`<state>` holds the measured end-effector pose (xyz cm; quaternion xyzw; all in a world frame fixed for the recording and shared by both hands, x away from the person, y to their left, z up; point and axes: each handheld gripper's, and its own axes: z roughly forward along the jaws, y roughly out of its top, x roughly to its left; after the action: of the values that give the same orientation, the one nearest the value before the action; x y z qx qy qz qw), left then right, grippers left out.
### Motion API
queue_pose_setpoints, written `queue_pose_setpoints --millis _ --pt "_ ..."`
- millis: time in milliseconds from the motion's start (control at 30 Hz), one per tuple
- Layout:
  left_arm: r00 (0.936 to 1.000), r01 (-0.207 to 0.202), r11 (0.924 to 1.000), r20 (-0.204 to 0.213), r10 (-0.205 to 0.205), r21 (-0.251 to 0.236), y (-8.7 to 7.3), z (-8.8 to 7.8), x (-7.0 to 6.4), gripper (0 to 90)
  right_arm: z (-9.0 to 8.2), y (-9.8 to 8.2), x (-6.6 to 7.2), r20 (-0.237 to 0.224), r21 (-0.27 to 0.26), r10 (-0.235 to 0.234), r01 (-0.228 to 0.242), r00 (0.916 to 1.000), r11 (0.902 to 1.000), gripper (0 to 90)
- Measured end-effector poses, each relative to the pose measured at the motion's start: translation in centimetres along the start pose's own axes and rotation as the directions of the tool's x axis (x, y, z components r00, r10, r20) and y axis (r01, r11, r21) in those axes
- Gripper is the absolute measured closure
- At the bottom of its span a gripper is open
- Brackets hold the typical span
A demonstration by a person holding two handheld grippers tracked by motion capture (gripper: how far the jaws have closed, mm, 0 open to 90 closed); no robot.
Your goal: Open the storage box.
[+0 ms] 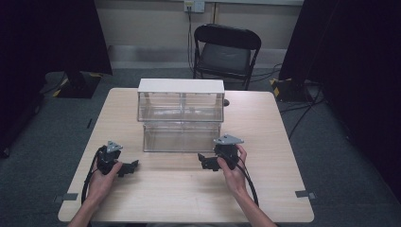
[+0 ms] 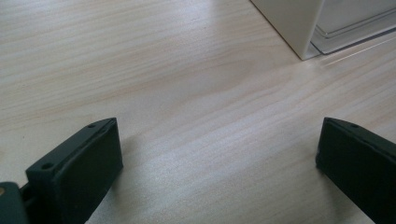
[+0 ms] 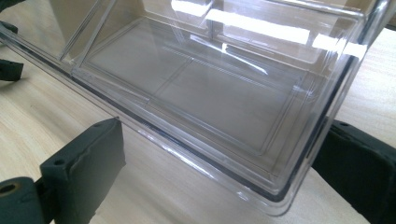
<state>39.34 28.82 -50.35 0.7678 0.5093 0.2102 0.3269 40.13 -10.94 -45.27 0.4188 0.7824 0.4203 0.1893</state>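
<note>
We hold both tongs, left point(image 1: 134, 165) and right point(image 1: 202, 159), open and empty near the clear drawer box point(image 1: 181, 115), which a careless push could slide on the bench point(image 1: 274, 142).

Drawer unit point(image 1: 181, 116) on table point(image 1: 265, 189), centred.

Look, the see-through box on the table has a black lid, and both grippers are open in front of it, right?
Not quite: the lid of the see-through box is white, not black, as the high view shows. The rest holds: the left gripper and the right gripper are both open in front of it on the table.
</note>
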Motion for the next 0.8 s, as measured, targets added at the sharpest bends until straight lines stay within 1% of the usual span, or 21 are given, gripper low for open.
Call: queue_pose_setpoints --millis 100,333,467,500,800 --pt "1.0 0.0 1.0 0.0 0.0 0.0 0.0 0.0 0.0 0.0 -0.05 0.05 0.04 -0.003 -0.003 0.011 -0.011 0.9999 0.9999 2.7" --pt "1.0 0.0 1.0 0.0 0.0 0.0 0.0 0.0 0.0 0.0 -0.19 0.15 0.03 -0.006 -0.012 0.007 -0.007 1.0 0.9999 2.0" --pt "1.0 0.0 1.0 0.0 0.0 0.0 0.0 0.0 0.0 0.0 -0.41 0.36 0.11 -0.01 -0.02 0.013 -0.013 0.9999 0.9997 1.1" --pt "1.0 -0.001 1.0 0.0 0.001 0.0 0.0 0.0 0.0 0.0 -0.55 0.52 0.06 -0.013 -0.029 0.015 -0.015 0.9998 0.9995 0.5" --pt "1.0 0.0 1.0 0.001 0.0 0.0 0.0 0.0 0.0 0.0 -0.59 0.64 0.06 -0.018 -0.03 0.019 -0.019 0.9997 0.9994 0.0"
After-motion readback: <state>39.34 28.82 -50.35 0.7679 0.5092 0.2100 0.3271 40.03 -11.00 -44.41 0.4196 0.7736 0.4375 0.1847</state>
